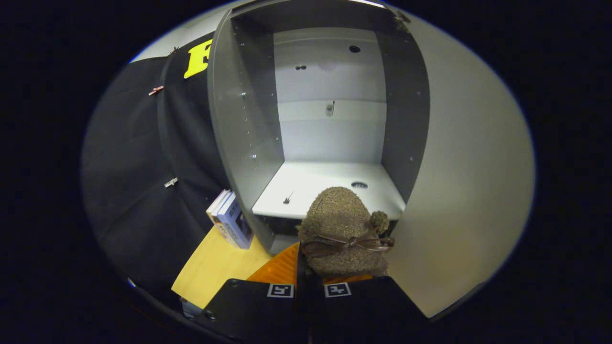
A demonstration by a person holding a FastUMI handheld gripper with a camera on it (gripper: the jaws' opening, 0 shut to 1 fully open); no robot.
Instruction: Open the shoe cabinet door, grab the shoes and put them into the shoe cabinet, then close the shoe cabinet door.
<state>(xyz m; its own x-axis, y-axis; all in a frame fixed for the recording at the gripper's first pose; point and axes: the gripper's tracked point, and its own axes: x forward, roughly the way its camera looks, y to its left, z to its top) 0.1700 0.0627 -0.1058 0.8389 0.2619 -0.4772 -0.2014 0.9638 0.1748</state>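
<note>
A fuzzy brown shoe (342,231) with a brown ribbon bow and a pompom sticks up between my fingers, its toe pointing toward the cabinet. My gripper (308,282) is shut on the shoe's heel end. The grey shoe cabinet (248,134) stands just beyond, its inside open to me, with a bare white shelf floor (315,186) right behind the shoe's toe. The cabinet door (468,181) is swung wide open on the right, a large pale panel beside the shoe.
A light wooden tabletop (215,267) lies below the cabinet, with an orange mat (279,267) under my fingers. A few books (232,220) lean against the cabinet's left side. Black cloth wall (143,167) hangs to the left.
</note>
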